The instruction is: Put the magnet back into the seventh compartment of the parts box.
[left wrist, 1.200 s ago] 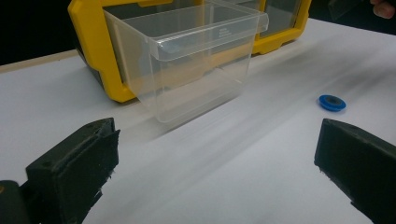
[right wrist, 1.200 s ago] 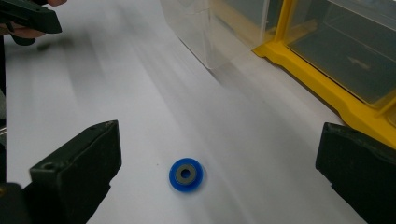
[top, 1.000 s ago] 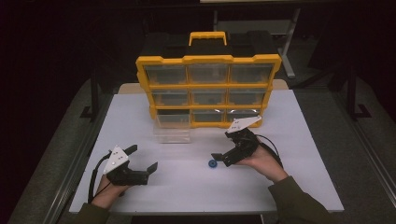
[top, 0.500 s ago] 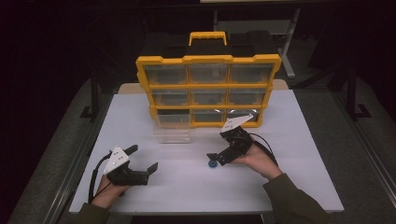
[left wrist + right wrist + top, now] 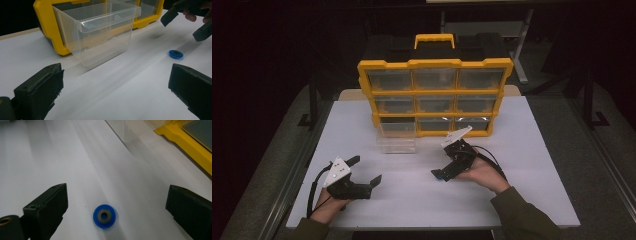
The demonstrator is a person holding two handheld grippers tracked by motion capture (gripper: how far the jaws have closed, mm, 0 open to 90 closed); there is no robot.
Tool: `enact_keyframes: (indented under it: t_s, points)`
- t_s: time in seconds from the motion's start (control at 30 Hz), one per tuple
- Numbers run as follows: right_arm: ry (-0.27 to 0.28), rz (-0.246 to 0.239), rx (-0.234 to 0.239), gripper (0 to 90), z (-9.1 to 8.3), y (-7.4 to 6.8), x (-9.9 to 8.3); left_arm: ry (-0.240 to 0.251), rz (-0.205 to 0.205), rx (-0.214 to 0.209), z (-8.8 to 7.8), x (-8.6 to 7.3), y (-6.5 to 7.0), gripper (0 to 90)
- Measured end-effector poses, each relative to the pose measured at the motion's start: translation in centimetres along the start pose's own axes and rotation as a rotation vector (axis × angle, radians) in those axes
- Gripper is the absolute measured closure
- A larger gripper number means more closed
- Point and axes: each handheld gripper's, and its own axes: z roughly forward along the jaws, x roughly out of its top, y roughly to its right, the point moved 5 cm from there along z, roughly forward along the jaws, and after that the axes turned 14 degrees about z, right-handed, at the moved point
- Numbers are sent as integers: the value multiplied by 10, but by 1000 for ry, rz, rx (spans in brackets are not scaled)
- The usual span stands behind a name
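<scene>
A small blue ring with a grey centre (image 5: 105, 216) lies flat on the white table (image 5: 522, 150). My right gripper (image 5: 117, 192) stands open just above it, one jaw on each side, touching nothing. From the left gripper view the blue ring (image 5: 175, 54) lies below the right gripper (image 5: 187, 23). In the high view the right gripper (image 5: 446, 162) is in front of the yellow drawer organizer (image 5: 434, 95). My left gripper (image 5: 364, 170) rests open at the near left, empty. A clear plastic drawer (image 5: 100, 32) stands on the table against the organizer.
The organizer stands upright at the back of the table with three rows of clear drawers; its bottom-left slot is where the clear drawer (image 5: 397, 136) stands out. A table edge (image 5: 432, 222) runs close to both hands.
The right gripper has moved left and down over the blue ring, which it now covers in the high view. The left gripper has stayed put.
</scene>
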Motion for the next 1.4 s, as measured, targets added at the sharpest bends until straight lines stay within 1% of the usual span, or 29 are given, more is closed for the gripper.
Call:
enact_keyframes:
  t_s: [0.03, 0.2, 0.3, 0.37, 0.47, 0.5, 0.57, 0.67, 0.7, 0.87, 1.0, 1.07, 1.13, 1.23, 1.37, 1.4]
  points:
    - [-6, -31, -16, 45, 1, 3, 0, 0, -8, -2, 0, 0, 1, 0]
    - [-17, -31, -26, 70, 3, 2, -2, 4, -10, 1, 0, 0, 0, 0]
    - [-31, -35, -23, 115, 4, 1, -3, 2, -3, 0, 0, 0, 0, 0]
    - [-35, -38, -21, 132, 4, 1, -3, 3, -8, -2, 0, 0, 1, 0]
    - [-45, -27, -18, 137, 5, 1, -5, 1, -7, -1, 0, 0, 1, 0]
    - [-48, -29, -20, 139, 5, 1, -5, 3, -14, -1, 0, 0, 1, 0]
    - [-51, -28, -16, 140, 6, 1, -5, 5, -9, 0, 0, 0, 1, 0]
    - [-61, -30, -19, 154, 8, 1, -7, 4, -8, -1, 0, 0, 1, 0]
    - [-67, -36, -15, 171, 9, 1, -8, 2, -12, -3, 0, 0, 1, 0]
    - [-75, -40, -18, 187, 9, 1, -9, 3, -18, -2, 0, 0, 1, 0]
    - [-79, -41, -21, 198, 10, 1, -9, 4, -12, -1, 0, 0, 1, 0]
    - [-77, -35, -23, 211, 11, 2, -9, 5, -11, -2, 0, 0, 1, 0]
    - [-86, -38, -14, 249, 11, 1, -10, 4, -16, -2, 0, 0, 1, 0]
    - [-87, -50, -15, 258, 12, 2, -10, 2, -15, -1, 0, 0, 1, 0]
    - [-95, -45, -12, 279, 13, 1, -11, 4, -18, -1, 0, 0, 1, 0]
    - [-98, -45, -12, 302, 13, 2, -11, 4, -17, -1, 0, 0, 1, 0]
